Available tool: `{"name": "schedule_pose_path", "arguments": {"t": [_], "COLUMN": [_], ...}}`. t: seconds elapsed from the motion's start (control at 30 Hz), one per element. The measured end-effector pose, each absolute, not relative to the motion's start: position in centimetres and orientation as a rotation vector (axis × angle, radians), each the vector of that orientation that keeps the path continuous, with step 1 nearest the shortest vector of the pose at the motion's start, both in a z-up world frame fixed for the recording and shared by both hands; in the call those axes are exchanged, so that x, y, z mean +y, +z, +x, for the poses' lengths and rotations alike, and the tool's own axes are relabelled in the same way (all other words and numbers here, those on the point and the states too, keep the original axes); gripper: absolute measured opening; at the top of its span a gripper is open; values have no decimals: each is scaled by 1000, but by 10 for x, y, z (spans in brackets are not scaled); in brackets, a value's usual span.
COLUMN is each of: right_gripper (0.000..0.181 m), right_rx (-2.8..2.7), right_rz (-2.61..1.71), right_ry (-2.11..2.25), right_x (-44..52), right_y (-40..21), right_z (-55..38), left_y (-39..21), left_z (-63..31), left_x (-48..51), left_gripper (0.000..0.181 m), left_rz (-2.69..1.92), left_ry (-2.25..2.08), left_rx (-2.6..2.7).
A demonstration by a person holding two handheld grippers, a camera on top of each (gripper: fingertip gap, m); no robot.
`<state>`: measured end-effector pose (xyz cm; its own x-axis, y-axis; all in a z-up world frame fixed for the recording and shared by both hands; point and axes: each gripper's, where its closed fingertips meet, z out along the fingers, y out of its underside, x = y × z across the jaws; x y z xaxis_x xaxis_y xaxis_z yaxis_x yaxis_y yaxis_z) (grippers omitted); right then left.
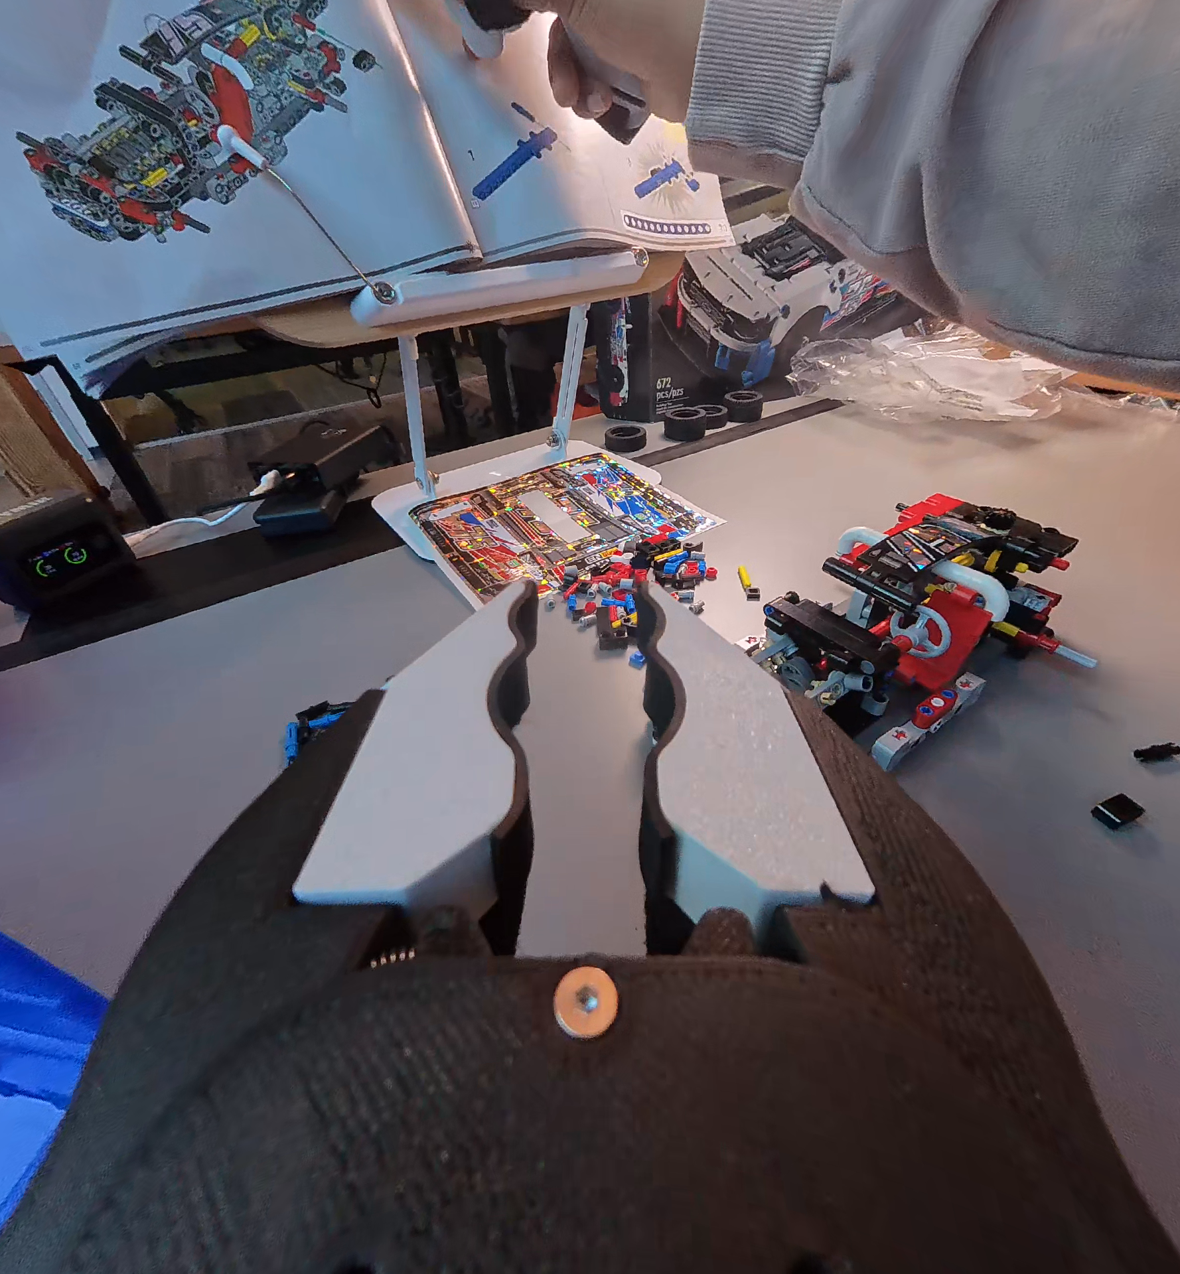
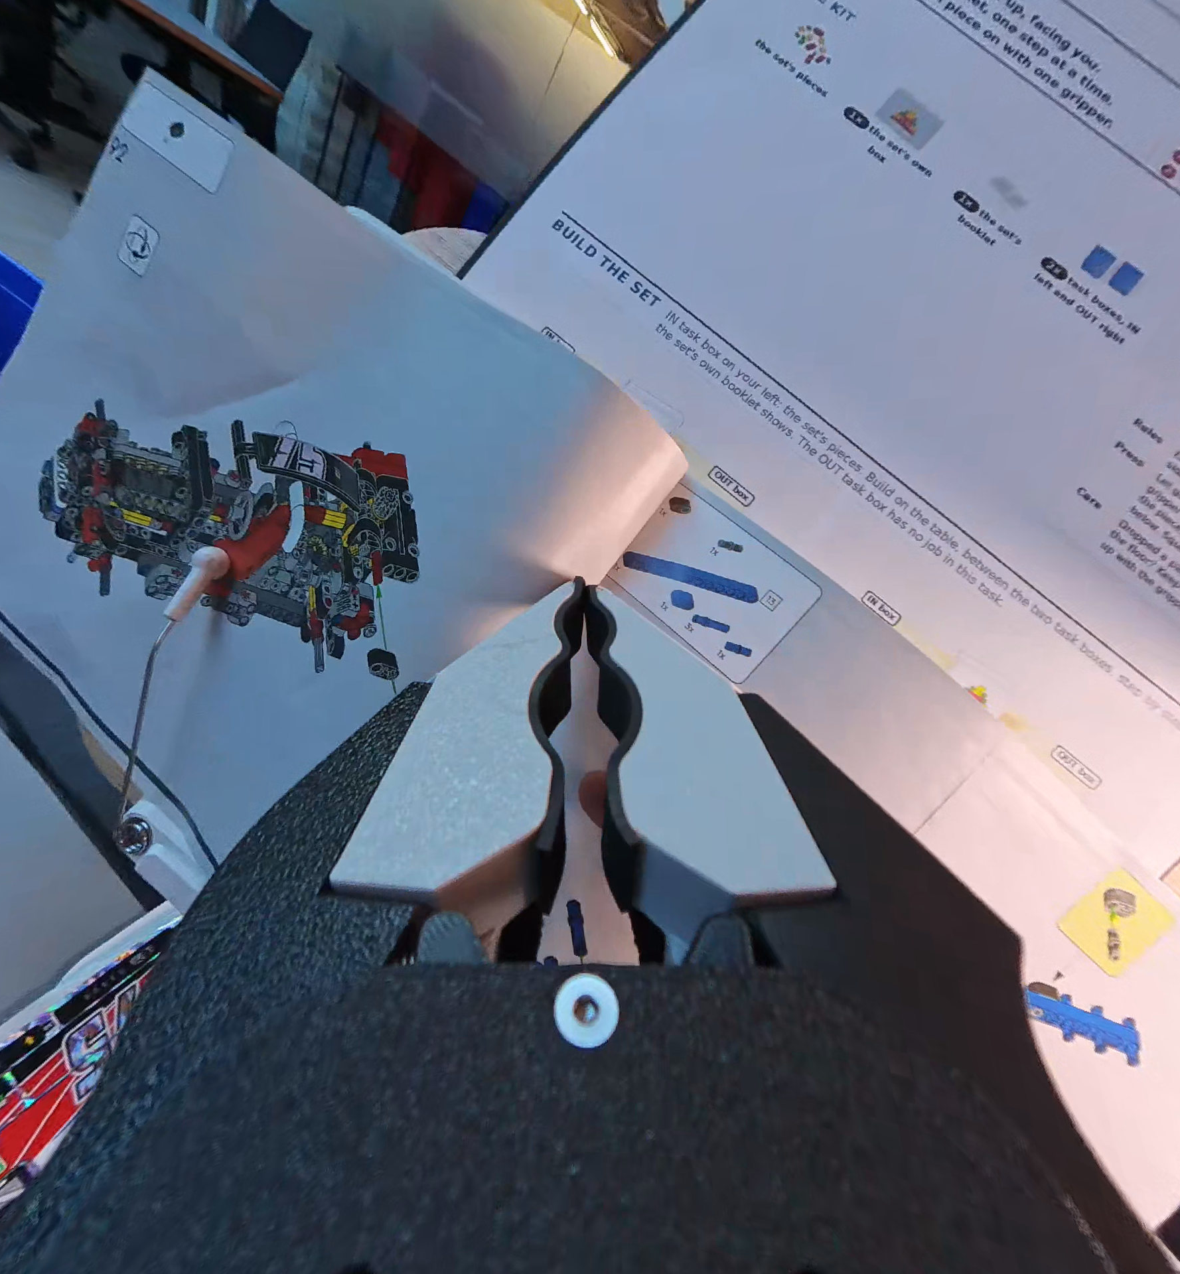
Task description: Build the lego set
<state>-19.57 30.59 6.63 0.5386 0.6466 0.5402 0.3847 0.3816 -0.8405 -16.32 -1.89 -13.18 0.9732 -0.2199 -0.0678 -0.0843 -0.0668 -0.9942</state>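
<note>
My left gripper (image 1: 584, 607) is open and empty, low over the grey table (image 1: 160, 758), with its tips just short of a pile of small loose lego pieces (image 1: 642, 579). The part-built red and black car chassis (image 1: 918, 620) lies to its right. My right gripper (image 2: 582, 593) is up at the instruction booklet (image 2: 229, 413) on its stand. It is shut on the edge of a page (image 2: 573, 469), which curls up from the spread. The left wrist view shows the booklet (image 1: 229, 172) above, with a hand and grey sleeve (image 1: 953, 172) reaching to it.
A shiny sticker sheet (image 1: 560, 524) lies on the stand's base behind the pile. Black tyres (image 1: 697, 417), the set's box (image 1: 746, 324) and a plastic bag (image 1: 918, 372) are at the back. Two loose black pieces (image 1: 1118, 810) lie right. A printed task sheet (image 2: 918, 276) stands behind the booklet. One gripper's finger ends stand about 40 centimeters off the other's.
</note>
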Motion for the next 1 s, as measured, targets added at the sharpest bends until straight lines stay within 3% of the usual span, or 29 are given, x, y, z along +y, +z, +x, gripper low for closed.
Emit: {"name": "schedule_pose_path", "arguments": {"t": [0.57,0.7,1.0], "right_gripper": [0,8,1], "right_rx": [-1133,-1027,-968], "right_rz": [-1170,-1213,-1266], "right_ry": [358,412,357], "right_x": [297,305,319], "right_y": [57,70,81], "right_z": [-201,-196,-182], "left_y": [-147,-151,-149], "left_z": [-157,-157,-159], "left_x": [-13,-11,-11], "left_gripper": [25,25,24], "left_rz": [-1699,-1710,-1705], "left_ry": [-133,-127,-99], "left_rx": [262,263,264]}}
